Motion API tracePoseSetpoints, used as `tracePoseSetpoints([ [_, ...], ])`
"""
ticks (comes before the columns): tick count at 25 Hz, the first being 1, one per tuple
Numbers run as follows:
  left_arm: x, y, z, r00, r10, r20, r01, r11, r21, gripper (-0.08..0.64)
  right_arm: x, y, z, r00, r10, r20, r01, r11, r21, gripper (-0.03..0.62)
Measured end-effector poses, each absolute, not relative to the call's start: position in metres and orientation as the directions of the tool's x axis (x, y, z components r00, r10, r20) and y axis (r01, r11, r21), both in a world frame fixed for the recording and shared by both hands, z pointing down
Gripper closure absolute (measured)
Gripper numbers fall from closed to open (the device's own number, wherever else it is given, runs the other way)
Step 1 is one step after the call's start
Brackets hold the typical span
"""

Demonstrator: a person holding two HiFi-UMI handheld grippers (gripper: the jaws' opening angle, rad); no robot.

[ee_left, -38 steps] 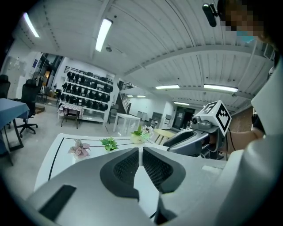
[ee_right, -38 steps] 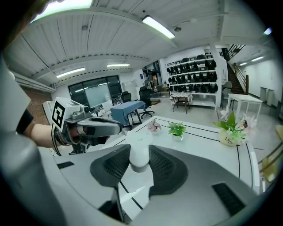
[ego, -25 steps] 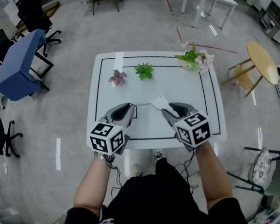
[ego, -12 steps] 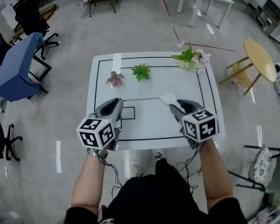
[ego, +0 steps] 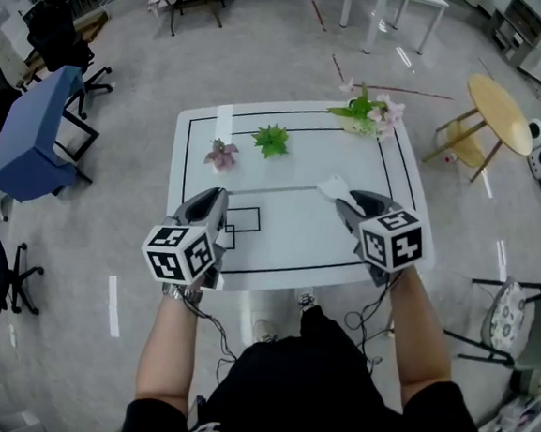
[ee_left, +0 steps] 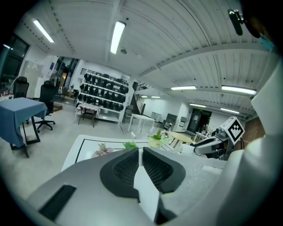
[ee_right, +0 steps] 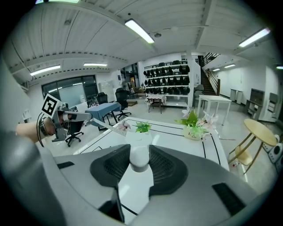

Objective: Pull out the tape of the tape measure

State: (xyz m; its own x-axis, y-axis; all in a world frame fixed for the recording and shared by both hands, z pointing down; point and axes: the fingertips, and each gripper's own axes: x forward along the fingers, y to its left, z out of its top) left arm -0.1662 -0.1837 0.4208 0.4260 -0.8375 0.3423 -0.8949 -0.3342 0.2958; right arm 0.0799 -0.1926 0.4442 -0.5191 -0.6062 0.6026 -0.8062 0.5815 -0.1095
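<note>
**Left of frame.** Left gripper (ee_left: 140, 152): hovers over the near-left part of the white surface (ego: 296, 246) and points toward the middle. Jaws pressed almost together, pinching the flat free end of the tape (ego: 273, 191), with nothing but that thin white strip between the pads. Judged purpose: to anchor the end and let the pull come from parting the hands.

**Centre.** Straight run of tape above the surface, rising from the left jaws up and right to the case. Appears clear of the small pink plant (ego: 221, 152) and the green plant (ego: 271, 140) farther back.

**Right of frame.** Right gripper (ee_right: 140, 150): jaws about half spread, clamped on the rounded white tape measure case (ego: 332, 186), one pad on each side. Appears to hold the case just above the surface, right of centre, mouth turned toward the left gripper. Judged purpose: to feed the tape out in line, without a kink. Grippers well apart, with a fair length of tape already out between them.
</note>
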Motion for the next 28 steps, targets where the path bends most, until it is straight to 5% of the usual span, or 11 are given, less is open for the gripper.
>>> tracePoseSetpoints([
  [28, -0.16, -0.205, 0.448, 0.398, -0.829, 0.393, -0.91, -0.303, 0.283, 0.528, 0.116, -0.206, 0.46, -0.455, -0.638, 0.621, -0.85, 0.52, -0.089, 0.46],
])
